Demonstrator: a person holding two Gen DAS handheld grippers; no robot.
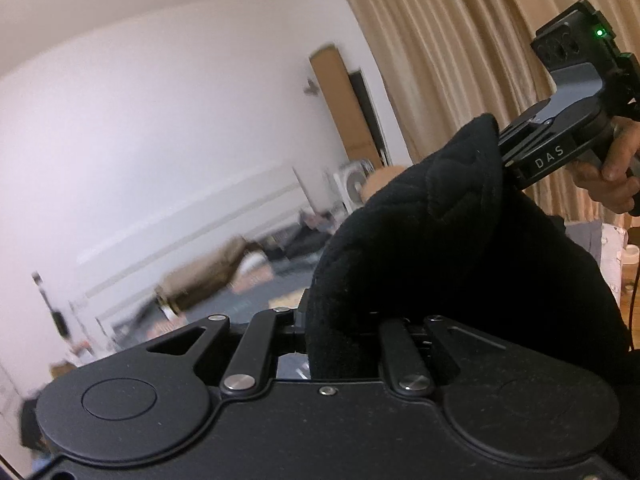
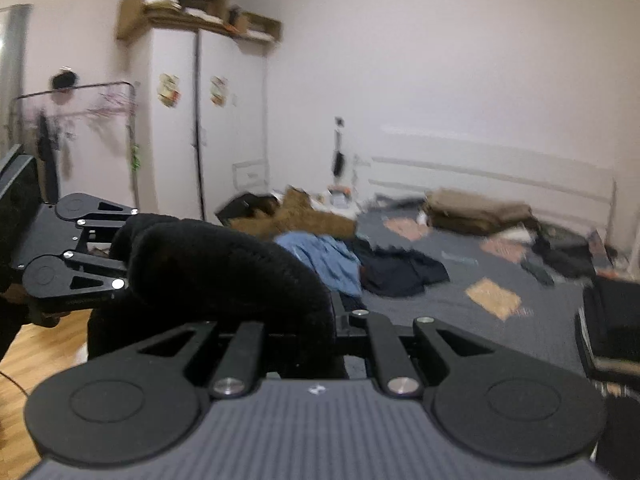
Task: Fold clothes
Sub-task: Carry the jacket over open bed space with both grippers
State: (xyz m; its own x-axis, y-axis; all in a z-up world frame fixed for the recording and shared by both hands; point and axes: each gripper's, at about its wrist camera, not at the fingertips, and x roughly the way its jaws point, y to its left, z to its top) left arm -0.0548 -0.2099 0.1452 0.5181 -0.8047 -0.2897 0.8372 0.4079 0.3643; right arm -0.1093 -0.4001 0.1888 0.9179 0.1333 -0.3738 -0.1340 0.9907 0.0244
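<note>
A black fleece garment (image 1: 440, 240) hangs lifted in the air between both grippers. In the left wrist view, my left gripper (image 1: 340, 324) is shut on one bunched edge of it, and the cloth hides the fingertips. My right gripper (image 1: 507, 148), held by a hand (image 1: 612, 176), is clamped on the garment's upper corner at the right. In the right wrist view the same garment (image 2: 224, 272) bulges in front of my right gripper (image 2: 336, 320), which is shut on it. The left gripper (image 2: 122, 250) grips its far end at the left.
A bed with a grey cover (image 2: 460, 280) lies ahead, strewn with a blue garment (image 2: 324, 256), a dark one (image 2: 400, 272), brown cloth (image 2: 304, 220) and a tan bundle (image 2: 476, 208). A white wardrobe (image 2: 200, 120), clothes rack (image 2: 80, 92), beige curtain (image 1: 460, 40) and wooden floor (image 2: 40, 352) surround it.
</note>
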